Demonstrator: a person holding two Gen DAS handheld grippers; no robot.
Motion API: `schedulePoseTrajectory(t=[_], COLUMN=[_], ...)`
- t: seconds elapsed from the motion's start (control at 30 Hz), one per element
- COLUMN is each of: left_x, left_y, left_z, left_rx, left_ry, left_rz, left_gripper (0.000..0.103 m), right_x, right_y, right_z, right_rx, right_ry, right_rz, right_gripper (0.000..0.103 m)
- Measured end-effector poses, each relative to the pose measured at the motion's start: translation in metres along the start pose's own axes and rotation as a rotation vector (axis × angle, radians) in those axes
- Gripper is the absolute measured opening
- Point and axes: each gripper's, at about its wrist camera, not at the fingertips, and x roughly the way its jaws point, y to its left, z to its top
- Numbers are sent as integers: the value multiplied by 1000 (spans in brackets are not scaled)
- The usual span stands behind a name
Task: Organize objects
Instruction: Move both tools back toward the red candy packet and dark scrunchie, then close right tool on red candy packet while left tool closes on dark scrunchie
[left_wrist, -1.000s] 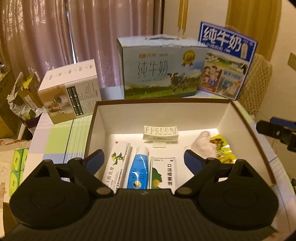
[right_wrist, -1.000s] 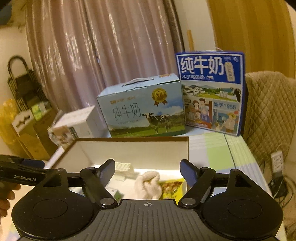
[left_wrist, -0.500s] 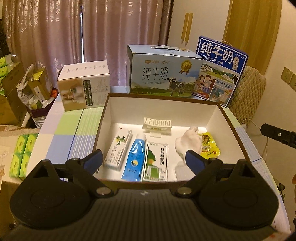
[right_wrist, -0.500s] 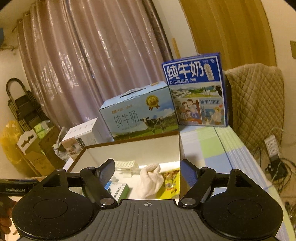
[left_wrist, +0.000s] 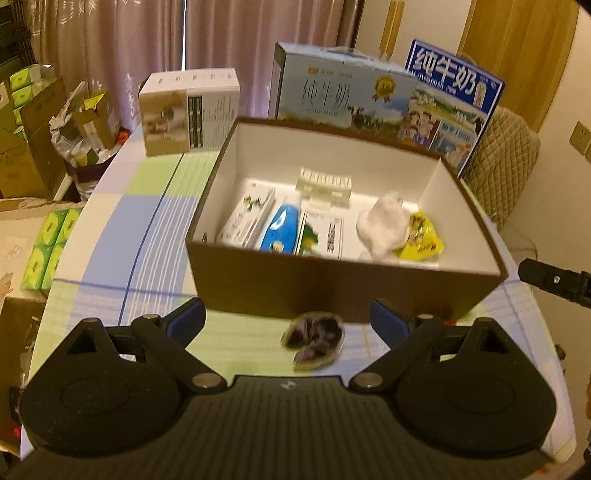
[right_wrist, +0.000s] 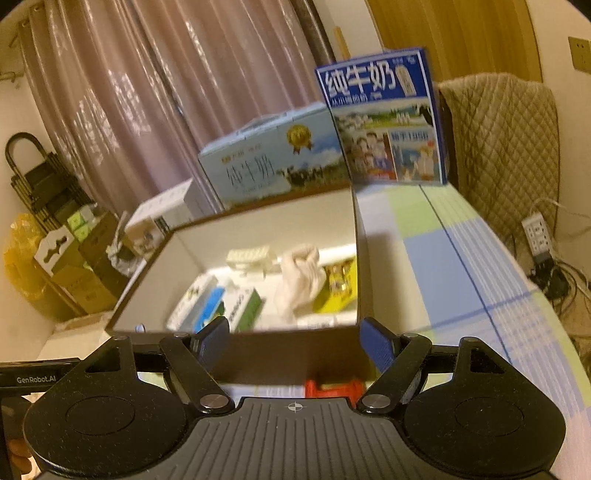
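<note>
Two milk cartons stand against pink curtains, a quilted chair beside them

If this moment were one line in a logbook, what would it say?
left gripper: open, empty, over dark snack packet | right gripper: open, empty | brown box: holds several items

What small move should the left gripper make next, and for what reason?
Probably lower the left gripper onto the small dark packet lying on the table in front of the brown box. Its fingers are open and empty, the packet lies between them, and it is outside the box, unlike the other items.
</note>
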Motion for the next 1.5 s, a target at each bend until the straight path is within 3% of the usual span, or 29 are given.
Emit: schedulePoseTrajectory(t=[0.7,1.5], left_x=[47,74], left_y=[-9,-11], left_z=[-39,-49], left_rx=[44,51], left_ry=[159,154], left_rz=[24,58], left_gripper=[94,94], right_x=[50,96], right_y=[-10,-16], right_z=[-52,-58], right_rx=[-64,-88], right_ry=[229,258], right_rz=[-103,-143], right_gripper=[75,75])
